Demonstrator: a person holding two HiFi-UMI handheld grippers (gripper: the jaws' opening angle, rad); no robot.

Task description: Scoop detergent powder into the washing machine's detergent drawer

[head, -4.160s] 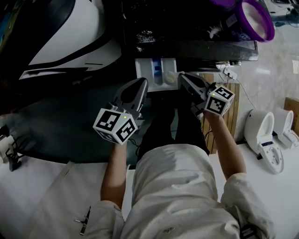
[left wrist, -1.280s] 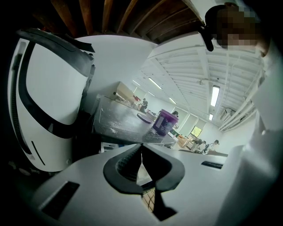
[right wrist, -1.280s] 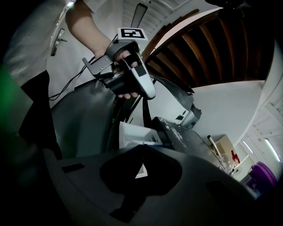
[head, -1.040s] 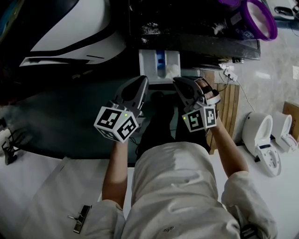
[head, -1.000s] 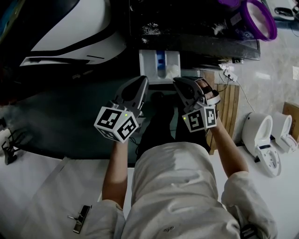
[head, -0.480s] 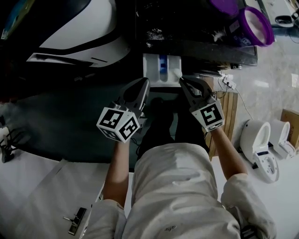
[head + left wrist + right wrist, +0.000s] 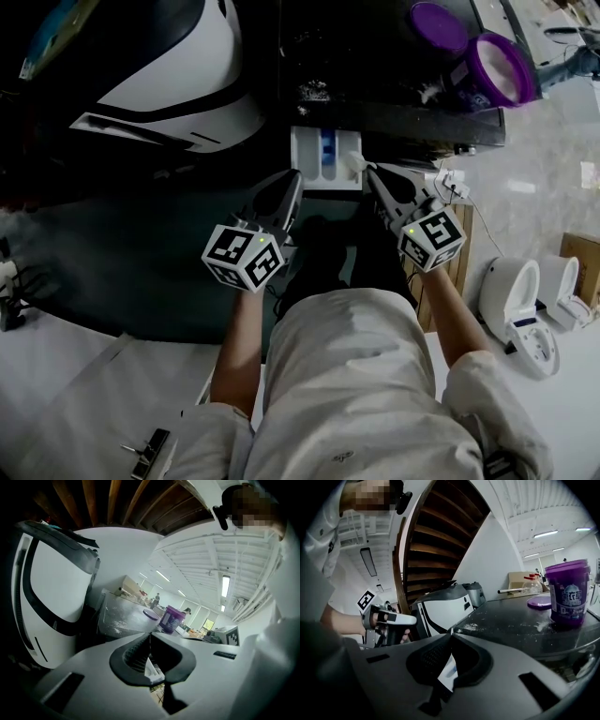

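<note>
The right gripper (image 7: pixel 368 171), jaws closed on what looks like a small white scoop (image 7: pixel 355 162), hangs at the right edge of the open detergent drawer (image 7: pixel 307 155), so a tilt off that edge would likely spill its load past the compartment onto the floor. The left gripper (image 7: pixel 293 176), jaws closed on nothing, hovers just beside the drawer's left corner and could be bumped. The purple tub (image 7: pixel 503 67) and its lid (image 7: pixel 437 19) stand well apart on the dark surface (image 7: pixel 375 42), which is dusted with spilled powder (image 7: pixel 314 89), out of the way.

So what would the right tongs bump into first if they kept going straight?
Probably the front edge of the dark machine top, just above the open white drawer. The right tongs are shut; depth is unclear.
</note>
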